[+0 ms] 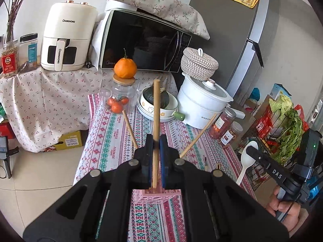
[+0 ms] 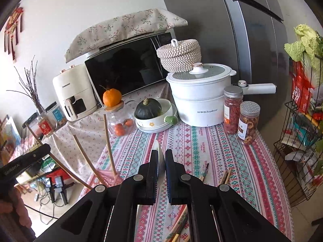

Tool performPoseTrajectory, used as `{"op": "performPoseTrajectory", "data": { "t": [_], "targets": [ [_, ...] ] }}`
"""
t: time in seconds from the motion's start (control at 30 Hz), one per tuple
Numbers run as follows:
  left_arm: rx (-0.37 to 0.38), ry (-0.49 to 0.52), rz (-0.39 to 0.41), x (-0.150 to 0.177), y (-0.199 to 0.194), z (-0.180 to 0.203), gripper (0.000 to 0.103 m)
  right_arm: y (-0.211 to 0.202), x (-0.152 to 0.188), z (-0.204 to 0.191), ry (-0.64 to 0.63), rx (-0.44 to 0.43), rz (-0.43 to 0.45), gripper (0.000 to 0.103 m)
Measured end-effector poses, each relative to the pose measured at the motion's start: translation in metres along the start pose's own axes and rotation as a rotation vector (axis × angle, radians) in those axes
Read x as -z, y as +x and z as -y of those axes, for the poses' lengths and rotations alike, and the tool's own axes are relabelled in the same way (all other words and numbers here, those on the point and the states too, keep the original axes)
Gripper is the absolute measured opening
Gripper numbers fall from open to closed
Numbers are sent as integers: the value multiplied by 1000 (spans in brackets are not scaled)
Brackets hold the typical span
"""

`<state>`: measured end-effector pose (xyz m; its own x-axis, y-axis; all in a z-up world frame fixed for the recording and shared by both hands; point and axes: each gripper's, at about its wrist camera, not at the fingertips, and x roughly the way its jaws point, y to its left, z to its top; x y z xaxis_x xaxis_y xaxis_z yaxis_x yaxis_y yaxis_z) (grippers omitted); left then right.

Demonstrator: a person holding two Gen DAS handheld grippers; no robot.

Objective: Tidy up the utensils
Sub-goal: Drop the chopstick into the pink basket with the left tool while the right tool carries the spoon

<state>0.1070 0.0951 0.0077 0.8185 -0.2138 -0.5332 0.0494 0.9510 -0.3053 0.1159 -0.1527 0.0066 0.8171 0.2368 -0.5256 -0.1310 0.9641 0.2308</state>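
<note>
A patterned tablecloth [image 1: 113, 139] covers the kitchen table. The left gripper [image 1: 155, 141] clamps a chopstick [image 1: 155, 109] above the pink holder [image 1: 157, 196], frame centre. The right gripper [image 2: 161, 155] pinches a white spoon [image 2: 157, 147].

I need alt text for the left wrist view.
The left hand-held gripper is shut on a wooden chopstick above a pink utensil holder on the patterned tablecloth. At right, the right hand-held gripper holds a white spoon.

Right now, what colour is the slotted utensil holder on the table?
Pink. The utensil holder shows best in the left wrist view, under the hand-held gripper.
</note>
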Motion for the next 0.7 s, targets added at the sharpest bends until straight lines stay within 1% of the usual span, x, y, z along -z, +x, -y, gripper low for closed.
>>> {"op": "performPoseTrajectory", "data": {
  "t": [0.1, 0.13, 0.2, 0.27, 0.37, 0.4, 0.47, 0.5, 0.53, 0.57, 0.7],
  "targets": [
    [4, -18, -28, 0, 11, -3, 7, -3, 1, -8, -16, 5, 28, 7],
    [1, -25, -23, 0, 11, -4, 7, -4, 1, -11, -23, 9, 37, 7],
    [0, -38, -20, -1, 10, -6, 16, -6, 1, -17, -39, 15, 54, 7],
    [7, -56, -22, -3, 6, -8, 36, -9, 2, -23, -55, 21, 75, 7],
    [5, -71, -31, -4, -3, -11, 49, -16, 2, -35, -81, 33, 113, 7],
    [1, -75, -44, -2, -6, -12, 52, -18, 2, -39, -91, 43, 127, 7],
    [-18, -93, -72, 2, -11, -18, 66, -20, 1, -49, -114, 60, 158, 7],
    [-33, -100, -91, 5, -13, -21, 69, -20, 0, -54, -124, 68, 172, 7],
    [-50, -106, -115, 8, -13, -26, 75, -21, -2, -61, -132, 77, 187, 7],
    [-63, -111, -138, 12, -13, -29, 77, -20, -3, -66, -138, 83, 199, 7],
    [-104, -99, -205, 25, -14, -41, 81, -10, -5, -90, -163, 122, 251, 7]
  ]
}}
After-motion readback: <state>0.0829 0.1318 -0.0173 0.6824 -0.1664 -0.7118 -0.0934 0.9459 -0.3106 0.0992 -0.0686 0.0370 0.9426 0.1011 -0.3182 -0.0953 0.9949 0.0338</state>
